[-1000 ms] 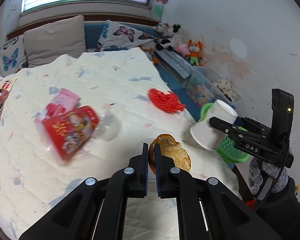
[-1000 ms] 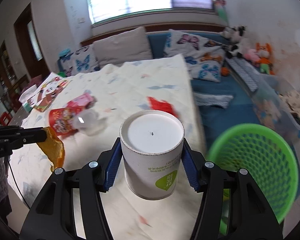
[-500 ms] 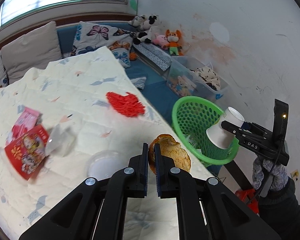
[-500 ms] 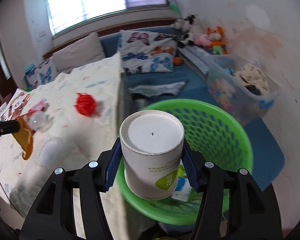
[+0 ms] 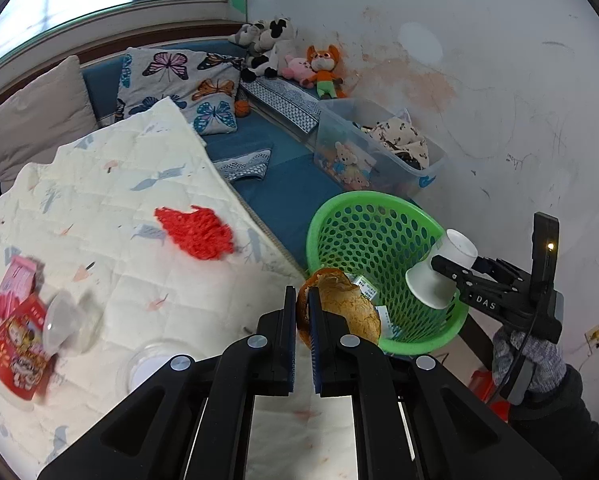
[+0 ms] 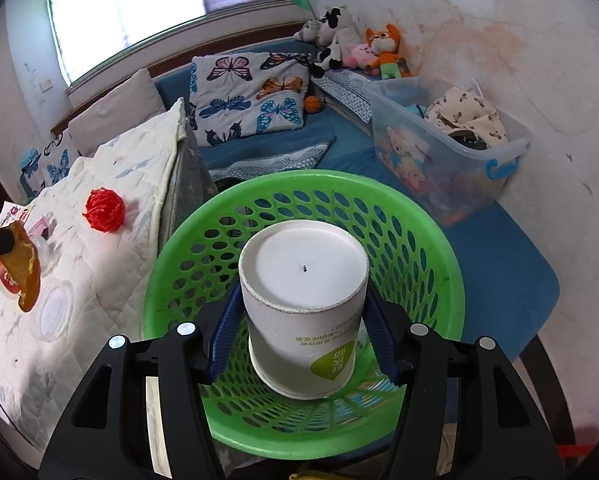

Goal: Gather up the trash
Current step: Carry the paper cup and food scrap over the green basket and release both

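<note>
The paper cup [image 6: 303,304], bottom forward, is pinched in the right gripper [image 6: 303,336] above the green basket [image 6: 431,248], which holds some paper scraps, while the left gripper [image 5: 302,320] clamps an orange peel [image 5: 347,312] beside its rim, and beyond stands a clear bin [image 6: 451,160] of toys.

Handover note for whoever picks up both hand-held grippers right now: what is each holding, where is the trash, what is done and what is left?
Right hand-held gripper: shut on the white paper cup, held over the green basket; not yet released.
Left hand-held gripper: shut on the orange peel, at the bed edge beside the basket.
Done: some paper scraps already lie in the basket.
Left on the quilt: red mesh ball, red snack packet, pink wrapper, clear plastic cup, clear lid.
</note>
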